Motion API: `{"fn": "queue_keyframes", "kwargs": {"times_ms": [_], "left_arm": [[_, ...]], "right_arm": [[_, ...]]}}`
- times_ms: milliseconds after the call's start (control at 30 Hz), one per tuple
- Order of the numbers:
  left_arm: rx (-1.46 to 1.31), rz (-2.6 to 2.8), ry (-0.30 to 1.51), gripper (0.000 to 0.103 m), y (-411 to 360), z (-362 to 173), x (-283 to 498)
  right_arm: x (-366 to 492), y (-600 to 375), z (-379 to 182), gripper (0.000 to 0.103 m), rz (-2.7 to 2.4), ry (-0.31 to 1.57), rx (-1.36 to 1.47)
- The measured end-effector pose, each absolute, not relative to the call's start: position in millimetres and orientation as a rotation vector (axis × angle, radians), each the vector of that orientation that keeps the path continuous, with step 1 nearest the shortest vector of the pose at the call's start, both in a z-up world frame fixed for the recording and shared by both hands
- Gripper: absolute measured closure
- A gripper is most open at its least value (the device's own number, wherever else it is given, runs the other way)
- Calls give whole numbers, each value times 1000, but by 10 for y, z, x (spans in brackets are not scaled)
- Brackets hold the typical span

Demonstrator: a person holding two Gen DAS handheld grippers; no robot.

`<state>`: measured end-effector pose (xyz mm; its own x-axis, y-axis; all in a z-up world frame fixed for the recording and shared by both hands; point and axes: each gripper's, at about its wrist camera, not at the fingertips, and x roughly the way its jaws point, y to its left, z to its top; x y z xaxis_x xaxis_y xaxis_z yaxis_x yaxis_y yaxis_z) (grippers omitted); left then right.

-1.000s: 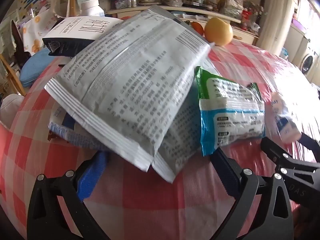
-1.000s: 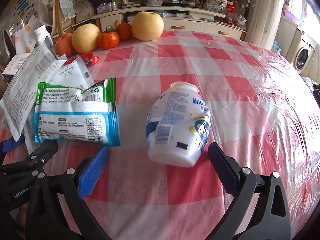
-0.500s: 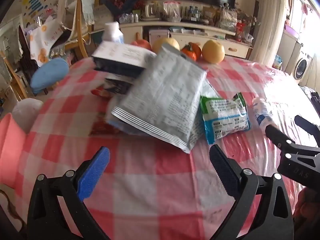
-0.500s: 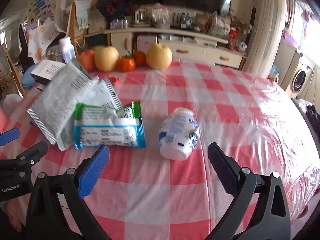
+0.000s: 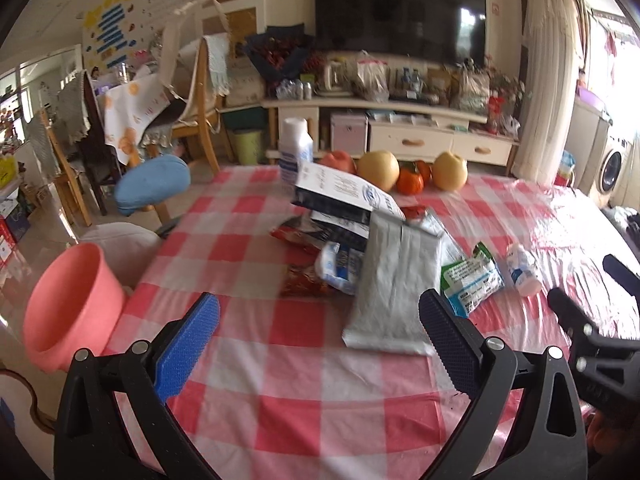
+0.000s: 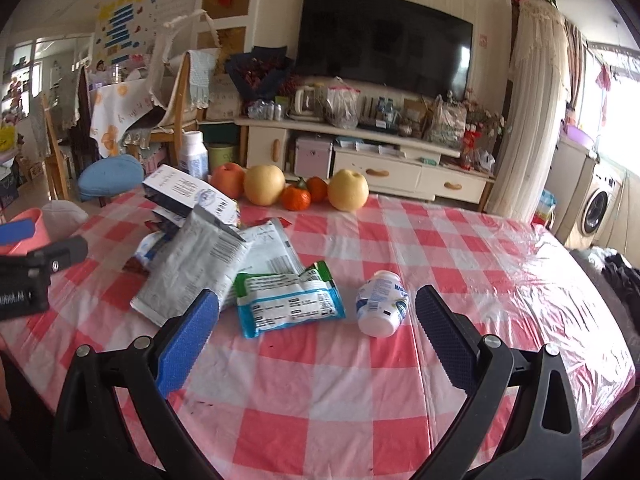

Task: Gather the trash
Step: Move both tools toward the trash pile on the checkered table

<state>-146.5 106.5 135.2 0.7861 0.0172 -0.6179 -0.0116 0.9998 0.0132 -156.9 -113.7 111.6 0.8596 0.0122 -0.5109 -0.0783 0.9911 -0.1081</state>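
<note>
1. A flat grey foil pouch (image 6: 192, 268) lies atop the heap of wrappers on the table.
2. A crumpled green, white and blue plastic packet (image 6: 289, 304) lies just beside it.
3. A small white plastic bottle (image 6: 382, 304) lies tipped over nearby.
4. A pink plastic bin (image 5: 68, 308) stands beside the table's edge.

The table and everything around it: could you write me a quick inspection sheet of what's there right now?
Surface: red-and-white checked tablecloth under clear plastic.
Job's things: grey foil pouch, green-and-blue snack wrapper, white plastic bottle lying on its side, white-and-navy carton atop the heap.
Clutter: row of pears and oranges at the far edge.
Grippers: left gripper and right gripper both open, empty.
Cables: nothing seen.
Surroundings: pink plastic bin beside the table, black television, wooden chairs.
</note>
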Motion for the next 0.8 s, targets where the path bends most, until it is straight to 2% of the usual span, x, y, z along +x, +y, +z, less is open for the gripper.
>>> {"fn": "queue_keyframes", "kwargs": {"times_ms": [467, 800], "left_arm": [[2, 40, 587, 5, 1223, 1522, -1753], [12, 43, 565, 5, 1188, 1546, -1858]], "right_arm": [[-2013, -832, 1179, 4, 69, 416, -217], [-2069, -828, 1195, 4, 62, 400, -232]]}}
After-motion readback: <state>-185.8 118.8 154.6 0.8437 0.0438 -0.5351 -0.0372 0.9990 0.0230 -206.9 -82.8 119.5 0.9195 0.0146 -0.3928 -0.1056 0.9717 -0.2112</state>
